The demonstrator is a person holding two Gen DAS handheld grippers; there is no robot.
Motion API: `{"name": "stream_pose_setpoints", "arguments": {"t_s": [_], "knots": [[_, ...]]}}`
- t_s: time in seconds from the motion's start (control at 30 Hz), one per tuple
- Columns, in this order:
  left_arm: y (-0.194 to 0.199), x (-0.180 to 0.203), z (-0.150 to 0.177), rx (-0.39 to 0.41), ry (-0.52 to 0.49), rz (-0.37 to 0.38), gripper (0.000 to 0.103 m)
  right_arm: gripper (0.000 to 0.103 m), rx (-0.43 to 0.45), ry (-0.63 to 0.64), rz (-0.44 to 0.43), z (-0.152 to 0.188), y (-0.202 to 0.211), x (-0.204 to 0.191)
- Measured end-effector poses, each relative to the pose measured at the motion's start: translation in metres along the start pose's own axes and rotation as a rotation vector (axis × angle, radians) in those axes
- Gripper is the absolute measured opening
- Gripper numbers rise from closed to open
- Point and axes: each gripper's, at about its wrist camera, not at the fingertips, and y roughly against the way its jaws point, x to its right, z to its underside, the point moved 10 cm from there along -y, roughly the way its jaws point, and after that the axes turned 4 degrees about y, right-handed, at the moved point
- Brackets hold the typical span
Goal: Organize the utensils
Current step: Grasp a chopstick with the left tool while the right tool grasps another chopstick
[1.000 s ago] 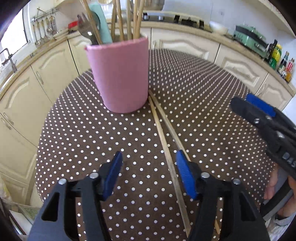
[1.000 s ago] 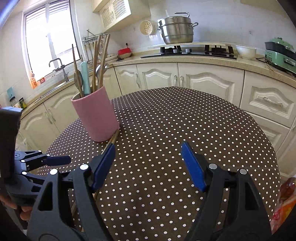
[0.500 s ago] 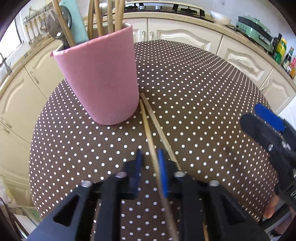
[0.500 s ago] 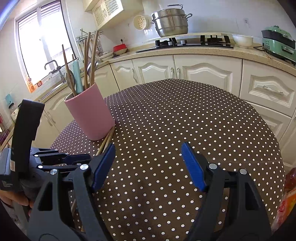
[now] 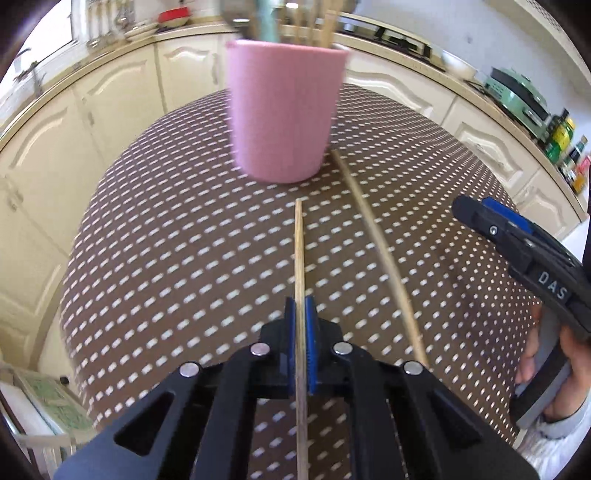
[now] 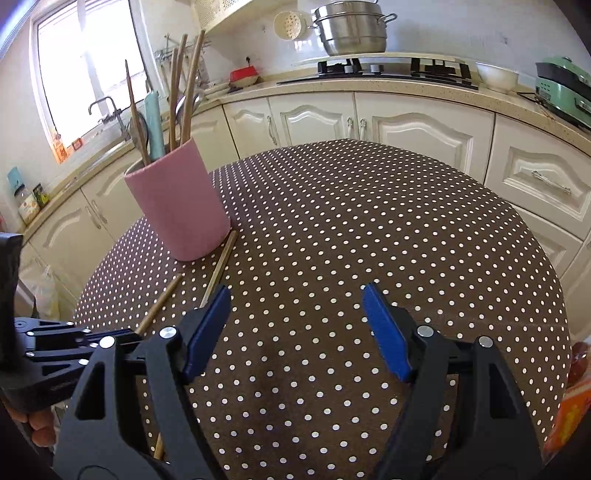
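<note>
A pink holder (image 5: 282, 110) (image 6: 177, 206) stands on the polka-dot table (image 5: 177, 240), with several wooden sticks, a spoon and a teal handle in it. My left gripper (image 5: 301, 308) is shut on one wooden chopstick (image 5: 298, 243), whose far tip points toward the holder's base. The other chopstick (image 5: 373, 229) (image 6: 221, 264) lies on the cloth, its tip beside the holder. My right gripper (image 6: 295, 314) hangs open over the table with nothing between its fingers. It also shows at the right edge of the left wrist view (image 5: 517, 240), held by a hand.
Cream kitchen cabinets (image 6: 406, 133) curve round behind the table. On the counter are a stove with a steel pot (image 6: 351, 29), a white bowl (image 6: 496, 75) and a green appliance (image 6: 565, 92). A sink and window (image 6: 88, 74) are at the left.
My left gripper went from open to shut on one chopstick and drew it away from the other and from the holder. The right gripper stayed open and hardly moved.
</note>
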Motion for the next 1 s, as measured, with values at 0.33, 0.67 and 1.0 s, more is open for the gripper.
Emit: {"name": "stream_pose_setpoints", "arguments": {"t_s": [0.33, 0.67, 1.0], "knots": [[0.01, -0.058, -0.005, 0.009, 0.134, -0.051, 0.005, 0.073, -0.207, 0.165, -0.071, 0.007, -0.04, -0.062], [-0.014, -0.057, -0.048, -0.046, 0.109, -0.042, 0.006, 0.039, -0.416, 0.266, -0.04, 0.005, -0.069, -0.078], [-0.027, -0.049, -0.069, -0.084, 0.119, -0.019, 0.005, 0.015, -0.549, 0.296, -0.073, -0.003, -0.073, -0.074]]}}
